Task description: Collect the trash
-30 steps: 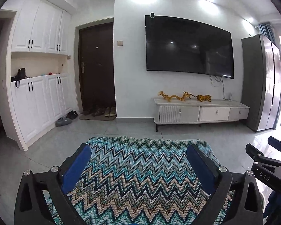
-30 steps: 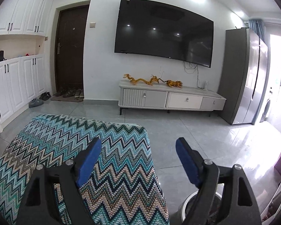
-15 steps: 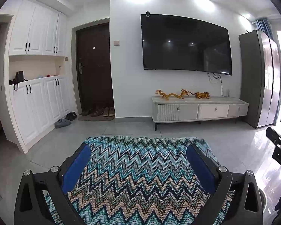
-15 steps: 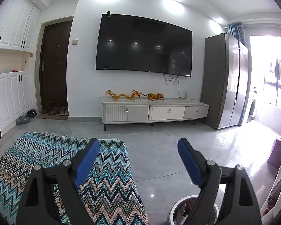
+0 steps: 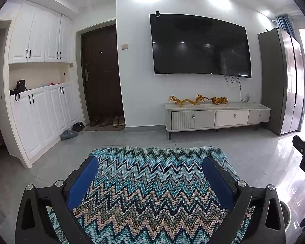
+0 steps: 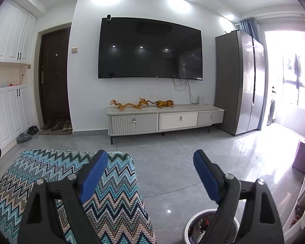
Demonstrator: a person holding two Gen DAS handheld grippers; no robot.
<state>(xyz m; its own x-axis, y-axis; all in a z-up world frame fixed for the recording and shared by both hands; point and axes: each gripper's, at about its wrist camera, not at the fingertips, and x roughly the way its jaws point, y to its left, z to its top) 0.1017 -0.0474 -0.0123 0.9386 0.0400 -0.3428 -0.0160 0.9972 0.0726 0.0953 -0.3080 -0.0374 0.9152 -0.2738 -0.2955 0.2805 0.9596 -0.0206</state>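
One television [image 6: 150, 48], one dark door [image 6: 53, 77], one refrigerator [image 6: 240, 81], one three-drawer cabinet [image 6: 164, 120] bearing two golden figurines [image 6: 130, 104], one zigzag blanket [image 6: 50, 179], one bin [image 6: 195, 227] at lower right, two tools.

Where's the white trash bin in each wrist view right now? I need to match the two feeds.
Left wrist: only the trash bin's rim shows, at bottom right, behind the right finger of the tongs.
Right wrist: bottom centre-right, on the floor, trash visible inside.
Shared landmark: the zigzag blanket, left of the bin in both.
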